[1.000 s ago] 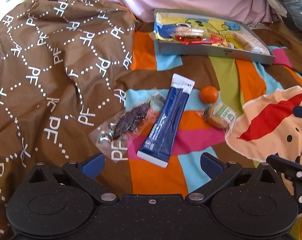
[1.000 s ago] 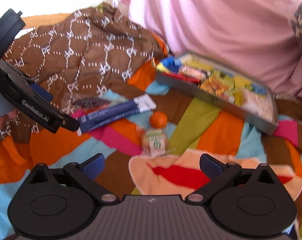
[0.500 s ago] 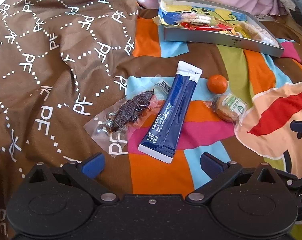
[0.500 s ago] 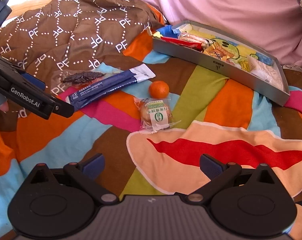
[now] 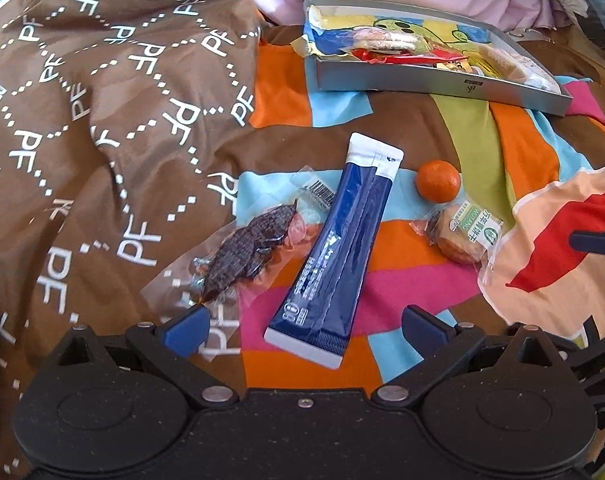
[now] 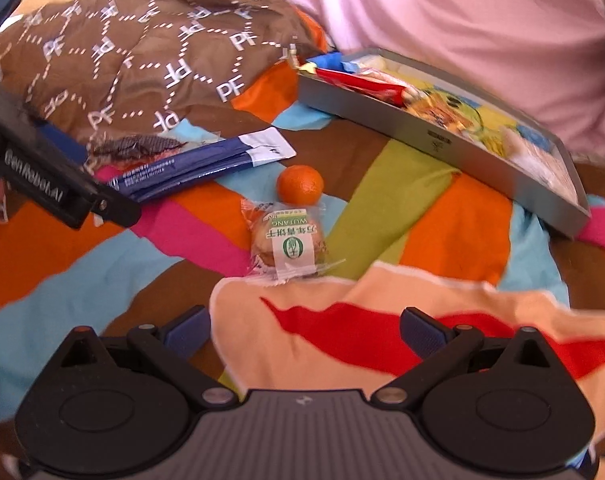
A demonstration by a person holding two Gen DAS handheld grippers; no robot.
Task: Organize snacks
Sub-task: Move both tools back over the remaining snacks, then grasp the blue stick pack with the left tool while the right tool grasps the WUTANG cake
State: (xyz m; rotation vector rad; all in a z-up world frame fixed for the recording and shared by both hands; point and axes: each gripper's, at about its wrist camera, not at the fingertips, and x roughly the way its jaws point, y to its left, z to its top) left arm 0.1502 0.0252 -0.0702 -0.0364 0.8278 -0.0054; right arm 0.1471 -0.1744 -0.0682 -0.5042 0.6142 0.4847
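On the colourful bedspread lie a long navy pouch (image 5: 338, 252), a clear pack of dark dried snack (image 5: 242, 256), a small orange (image 5: 438, 181) and a wrapped biscuit (image 5: 462, 232). My left gripper (image 5: 306, 326) is open, its fingers straddling the near end of the navy pouch without touching it. In the right wrist view the wrapped biscuit (image 6: 292, 240) and the orange (image 6: 300, 184) lie just ahead of my open right gripper (image 6: 306, 330), which holds nothing. A grey tray (image 5: 422, 84) holding several snacks sits at the back.
A brown patterned quilt (image 5: 94, 128) is bunched up on the left. Pink fabric (image 6: 462, 12) rises behind the grey tray (image 6: 454, 144). In the right wrist view the left gripper's black body (image 6: 46, 184) crosses the left side, over the navy pouch (image 6: 206, 164).
Both grippers have moved forward and lower toward the snacks. The left one now sits closer over the navy pouch; the right one closer to the biscuit. Nothing was picked up.
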